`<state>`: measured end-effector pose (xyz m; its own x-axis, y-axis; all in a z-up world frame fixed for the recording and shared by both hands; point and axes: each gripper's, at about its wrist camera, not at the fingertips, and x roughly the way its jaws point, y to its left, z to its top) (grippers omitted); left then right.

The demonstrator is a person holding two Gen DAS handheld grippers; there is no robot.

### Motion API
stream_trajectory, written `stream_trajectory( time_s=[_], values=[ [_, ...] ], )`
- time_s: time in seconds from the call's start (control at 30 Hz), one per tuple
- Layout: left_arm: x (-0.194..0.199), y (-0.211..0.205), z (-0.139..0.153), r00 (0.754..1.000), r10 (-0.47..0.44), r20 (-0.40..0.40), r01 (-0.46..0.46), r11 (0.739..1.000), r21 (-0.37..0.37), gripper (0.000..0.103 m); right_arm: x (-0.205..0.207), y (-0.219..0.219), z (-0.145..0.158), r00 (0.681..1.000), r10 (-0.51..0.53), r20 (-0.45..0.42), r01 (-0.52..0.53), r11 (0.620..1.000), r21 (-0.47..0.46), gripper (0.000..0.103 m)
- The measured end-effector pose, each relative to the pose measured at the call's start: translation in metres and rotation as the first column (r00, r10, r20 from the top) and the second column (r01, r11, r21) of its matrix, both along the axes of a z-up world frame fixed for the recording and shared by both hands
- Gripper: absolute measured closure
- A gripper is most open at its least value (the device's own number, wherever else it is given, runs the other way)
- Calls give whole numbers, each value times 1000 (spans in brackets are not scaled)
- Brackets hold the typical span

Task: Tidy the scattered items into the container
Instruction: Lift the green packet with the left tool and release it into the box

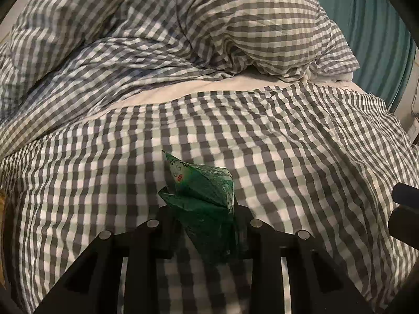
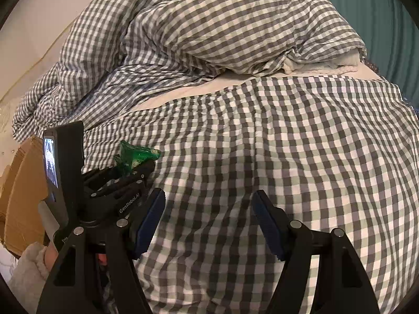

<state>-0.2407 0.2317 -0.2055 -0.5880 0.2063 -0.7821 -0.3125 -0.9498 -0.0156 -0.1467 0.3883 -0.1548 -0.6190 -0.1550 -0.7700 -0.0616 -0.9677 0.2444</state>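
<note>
With our left gripper (image 1: 207, 209) clamped on the green packet (image 1: 201, 191) above the bed (image 1: 288, 144) and our right gripper (image 2: 209, 222) wide and empty, we judge the next move is carrying it toward the cardboard box (image 2: 23, 183) at nine o'clock.

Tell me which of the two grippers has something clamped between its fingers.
The left gripper: its fingers pinch a crumpled green packet. The right gripper stands open over the checked bedcover with nothing between its blue pads.

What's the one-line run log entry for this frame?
left gripper: shut on green packet | right gripper: open, empty | surface: checked bedding | cardboard box: at left
</note>
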Motion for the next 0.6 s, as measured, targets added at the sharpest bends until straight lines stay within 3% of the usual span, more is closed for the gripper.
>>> stream_trajectory(
  time_s=[0.2,0.37,0.6],
  values=[
    [23,-31,30,998,19,-51,-21,999,-30,73,11,-28,18,999,36,-15,-35,999,40,34],
    [48,-71,81,991,62,-115,-66,998,-25,73,28,-59,34,997,72,-24,-69,993,97,34],
    [87,-138,162,974,93,-206,-93,996,11,73,49,-109,53,993,112,-44,-108,991,80,34]
  ],
)
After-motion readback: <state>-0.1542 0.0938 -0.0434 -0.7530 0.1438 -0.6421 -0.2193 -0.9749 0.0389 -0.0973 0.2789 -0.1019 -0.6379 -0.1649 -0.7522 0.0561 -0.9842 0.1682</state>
